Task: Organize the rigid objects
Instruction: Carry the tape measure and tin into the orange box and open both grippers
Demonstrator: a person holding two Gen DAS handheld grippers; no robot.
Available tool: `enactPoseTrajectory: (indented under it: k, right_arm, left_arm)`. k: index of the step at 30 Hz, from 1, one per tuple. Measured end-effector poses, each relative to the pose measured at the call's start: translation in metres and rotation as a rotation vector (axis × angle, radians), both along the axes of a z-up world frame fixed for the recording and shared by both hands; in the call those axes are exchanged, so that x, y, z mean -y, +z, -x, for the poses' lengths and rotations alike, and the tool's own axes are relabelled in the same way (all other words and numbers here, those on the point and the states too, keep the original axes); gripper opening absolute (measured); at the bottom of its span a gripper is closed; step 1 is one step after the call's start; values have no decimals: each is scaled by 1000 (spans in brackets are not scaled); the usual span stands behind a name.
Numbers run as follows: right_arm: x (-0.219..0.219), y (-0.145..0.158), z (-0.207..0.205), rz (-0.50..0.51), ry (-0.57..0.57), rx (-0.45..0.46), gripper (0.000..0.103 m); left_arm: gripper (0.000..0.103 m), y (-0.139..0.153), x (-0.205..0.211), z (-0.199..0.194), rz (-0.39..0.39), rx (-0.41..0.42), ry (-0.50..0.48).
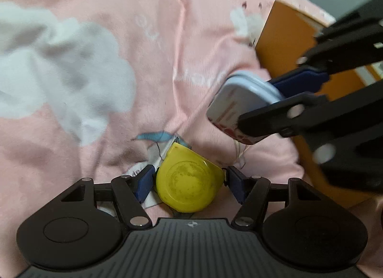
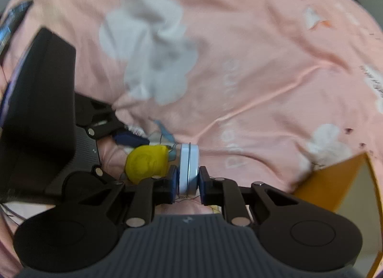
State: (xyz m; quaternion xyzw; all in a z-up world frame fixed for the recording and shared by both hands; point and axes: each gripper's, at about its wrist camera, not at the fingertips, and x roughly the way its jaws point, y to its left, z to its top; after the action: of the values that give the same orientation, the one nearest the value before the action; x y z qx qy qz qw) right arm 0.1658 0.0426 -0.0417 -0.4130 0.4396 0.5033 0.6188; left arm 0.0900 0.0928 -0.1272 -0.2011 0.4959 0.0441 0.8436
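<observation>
The right tongs [image 2: 188,184] pinch the tin [image 2: 189,167] by its edge beside the orange box [image 2: 335,177]; it could twist loose, while the left tongs [image 1: 189,182] stand wide around the yellow tape measure [image 1: 189,182], whether gripping I cannot tell.

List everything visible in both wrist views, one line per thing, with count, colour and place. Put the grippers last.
tape measure: one, yellow, rounded case, lying on the sheet between the left gripper's fingers.
tin: one, flat, pale blue-white with red print on one face, held on edge off the sheet, beside the tape measure.
sheet: one, pink with white animal prints, covering the whole surface.
box: one, orange-brown, open, at the sheet's edge on the right of both views.
left gripper: one, black with blue pads, straddling the tape measure; whether the pads press it is unclear.
right gripper: one, black with blue pads, shut on the tin.
</observation>
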Motion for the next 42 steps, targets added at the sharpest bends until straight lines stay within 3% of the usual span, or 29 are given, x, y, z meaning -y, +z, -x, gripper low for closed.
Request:
enactPoseTrajectory:
  k: [5,11,17,22,28,34,39,42]
  right_arm:
    - [36,38,2,-162,-126,30,16]
    - [85,77,-3,-367,-329,38,16]
    - [133,101,-11,-502,-516,84,16]
    - [172,110,-20,-503,-617,169,17]
    - [213,114,-36,-442,-706,219,17]
    - [245,91,-64,-377,-812,162,17]
    - [248,65,-75,-300,-785,139,17]
    - [238,54,-84,-271,-737,131,17]
  left_arm:
    - [75,33,8,9,-60,102,16]
    - [75,75,15,16,-69,210,28]
    - [75,123,35,11,-88,338,-22]
    - [75,148,65,-6,-88,421,-134]
    - [75,155,92,-34,-11,442,-252]
    - [75,145,111,-71,3,388,-334]
    - [75,135,123,-96,-16,319,-375]
    - [75,127,125,-116,-33,232,-404]
